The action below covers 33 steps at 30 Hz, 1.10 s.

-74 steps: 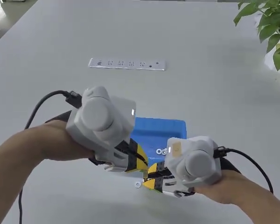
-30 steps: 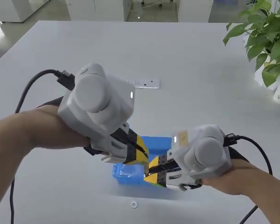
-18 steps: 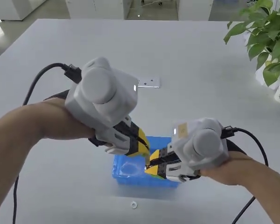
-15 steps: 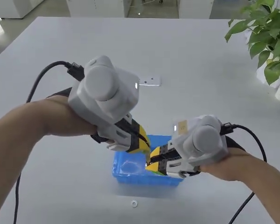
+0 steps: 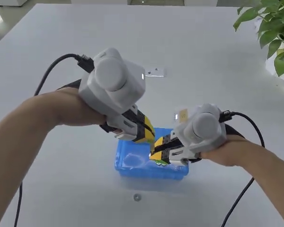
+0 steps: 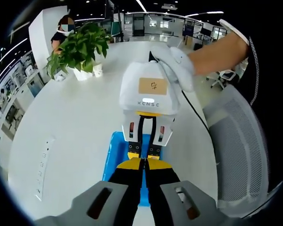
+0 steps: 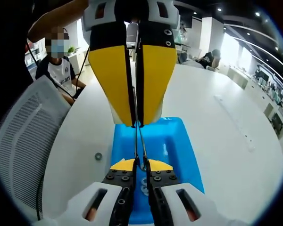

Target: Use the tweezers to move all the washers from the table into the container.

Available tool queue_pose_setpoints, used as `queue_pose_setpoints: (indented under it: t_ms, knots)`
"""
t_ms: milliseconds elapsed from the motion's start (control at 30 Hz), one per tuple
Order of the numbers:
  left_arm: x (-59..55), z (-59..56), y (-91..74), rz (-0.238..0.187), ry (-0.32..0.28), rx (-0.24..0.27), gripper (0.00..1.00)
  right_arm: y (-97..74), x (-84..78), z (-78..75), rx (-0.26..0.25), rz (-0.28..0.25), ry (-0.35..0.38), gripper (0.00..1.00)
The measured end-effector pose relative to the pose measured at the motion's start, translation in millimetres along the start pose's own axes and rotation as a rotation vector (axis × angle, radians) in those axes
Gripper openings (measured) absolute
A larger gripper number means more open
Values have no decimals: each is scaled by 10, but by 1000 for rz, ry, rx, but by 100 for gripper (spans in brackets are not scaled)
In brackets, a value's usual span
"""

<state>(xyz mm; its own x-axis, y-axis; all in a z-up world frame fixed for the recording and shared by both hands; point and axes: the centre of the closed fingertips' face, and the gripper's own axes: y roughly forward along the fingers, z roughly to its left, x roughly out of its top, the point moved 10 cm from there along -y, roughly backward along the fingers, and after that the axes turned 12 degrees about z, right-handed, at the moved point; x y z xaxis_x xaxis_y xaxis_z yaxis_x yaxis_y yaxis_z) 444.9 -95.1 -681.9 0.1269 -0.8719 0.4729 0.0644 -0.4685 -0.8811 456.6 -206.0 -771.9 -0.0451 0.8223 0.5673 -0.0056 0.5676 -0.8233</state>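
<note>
Left claw (image 6: 141, 163) and right claw (image 7: 137, 165) newly over glossy blue rectangular container (image 5: 131, 163), clenched on thin tweezers (image 7: 137, 141).

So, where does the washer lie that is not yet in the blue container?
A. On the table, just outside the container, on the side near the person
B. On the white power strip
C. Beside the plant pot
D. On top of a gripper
A: the washer lies flat on the bare table, a little apart from the front wall of the blue container, on the person's side.
</note>
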Motion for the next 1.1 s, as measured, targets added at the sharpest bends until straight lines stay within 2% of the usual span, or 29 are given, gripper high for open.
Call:
queue_pose_setpoints:
  t_ms: [400,1100]
  knots:
    - [-66,88,171,-3,-24,-15,5,107,-106,-50,23,32,13,10]
    - [-112,79,267,-3,-47,-26,5,201,-163,-66,44,62,5,10]
